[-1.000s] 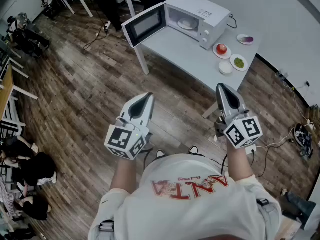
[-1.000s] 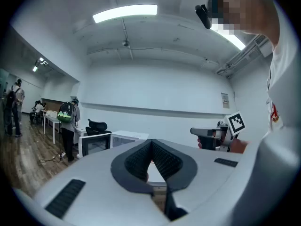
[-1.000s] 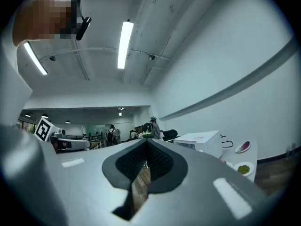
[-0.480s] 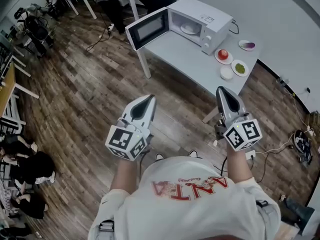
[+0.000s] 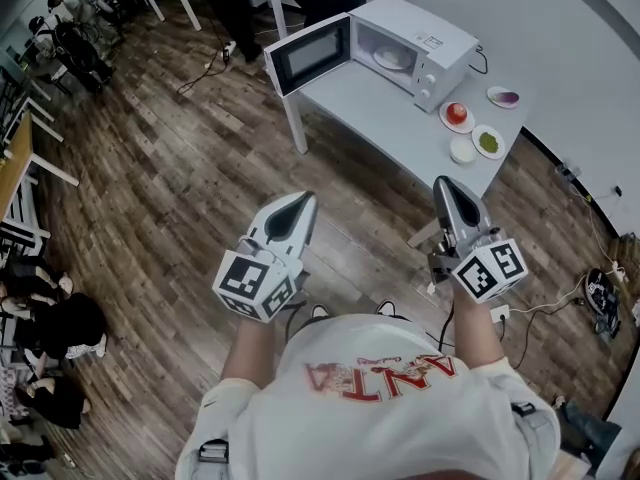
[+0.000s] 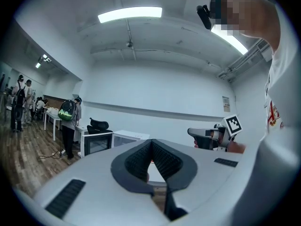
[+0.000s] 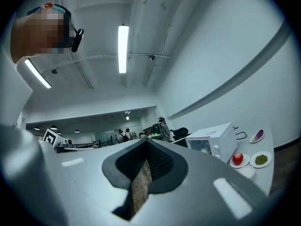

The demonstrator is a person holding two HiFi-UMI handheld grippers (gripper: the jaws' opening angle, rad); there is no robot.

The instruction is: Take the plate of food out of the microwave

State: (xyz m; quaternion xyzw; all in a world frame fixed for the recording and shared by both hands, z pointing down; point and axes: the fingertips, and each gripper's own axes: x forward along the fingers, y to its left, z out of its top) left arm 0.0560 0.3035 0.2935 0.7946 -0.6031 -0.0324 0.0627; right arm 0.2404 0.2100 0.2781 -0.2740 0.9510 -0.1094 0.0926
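Seen clenched and empty: left tongs (image 5: 300,200), right tongs (image 5: 445,183), held well short of tabletop (image 5: 370,103). plate (image 5: 393,58) was seen inside microwave (image 5: 432,34), door (image 5: 310,55) swung open. Advised: tongs released before cavity is entered, rim gripped, plate kept level.

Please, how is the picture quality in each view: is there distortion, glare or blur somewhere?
Head view: strong fisheye bending, straight lines curve, yet the microwave and the floor are sharp under even light. Left gripper view: a dark round vignette; the ceiling lamp is blown out white. Right gripper view: the same vignette, and the tube lamp is overexposed.
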